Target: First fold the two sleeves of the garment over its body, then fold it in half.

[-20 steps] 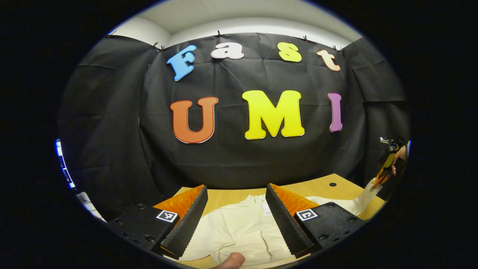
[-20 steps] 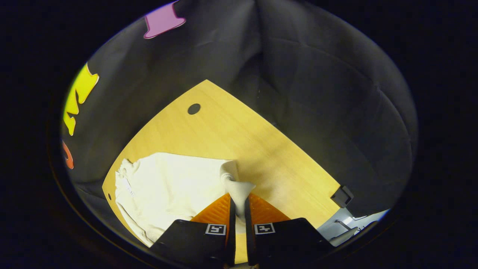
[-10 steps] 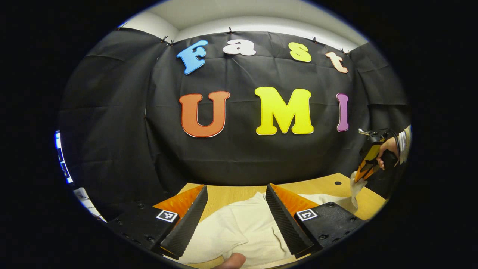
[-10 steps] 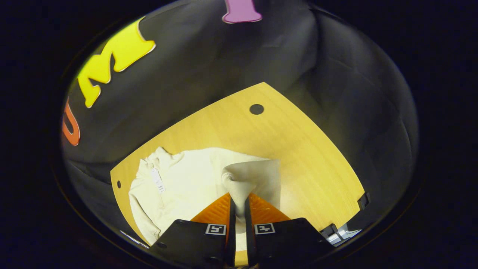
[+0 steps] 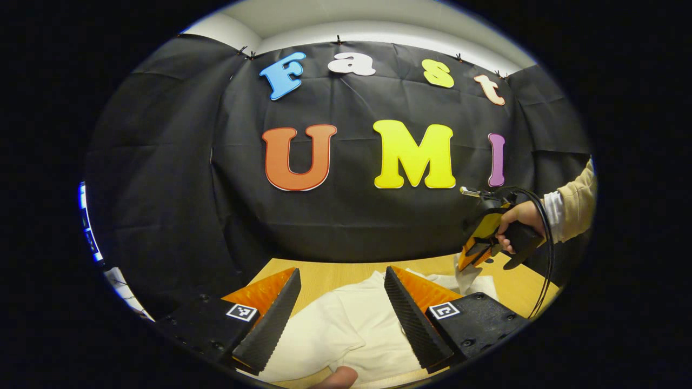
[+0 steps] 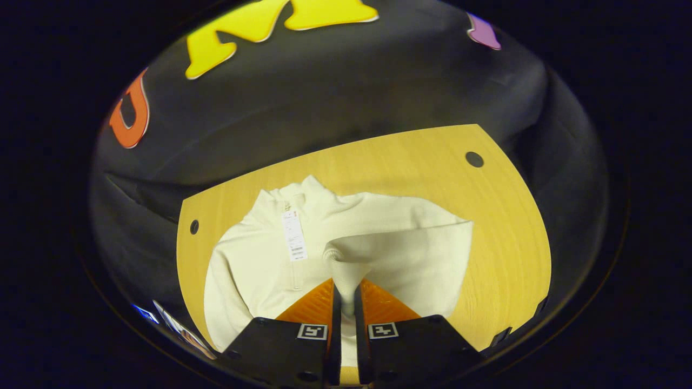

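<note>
Gripping the sleeve [image 6: 346,265] in my right gripper [image 6: 344,302] over the garment [image 6: 254,259]; my left gripper [image 5: 340,308] hangs released; table [image 6: 508,237] margin bare beyond.

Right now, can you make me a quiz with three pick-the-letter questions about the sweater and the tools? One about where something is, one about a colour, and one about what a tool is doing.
1. Where does the garment lie?
A. On the wooden table
B. On the floor
C. On a chair

2. What colour is the garment?
A. Blue
B. Cream white
C. Red

3. What is the right tool doing?
A. Hanging open over the table
B. Pinching the sleeve
C. Holding a cup

Answers:
1. A: the right gripper view shows it spread on the table.
2. B: the cloth looks cream white in both views.
3. B: its two fingers press on the sleeve end, lifted above the body. The left tool is open.
</note>
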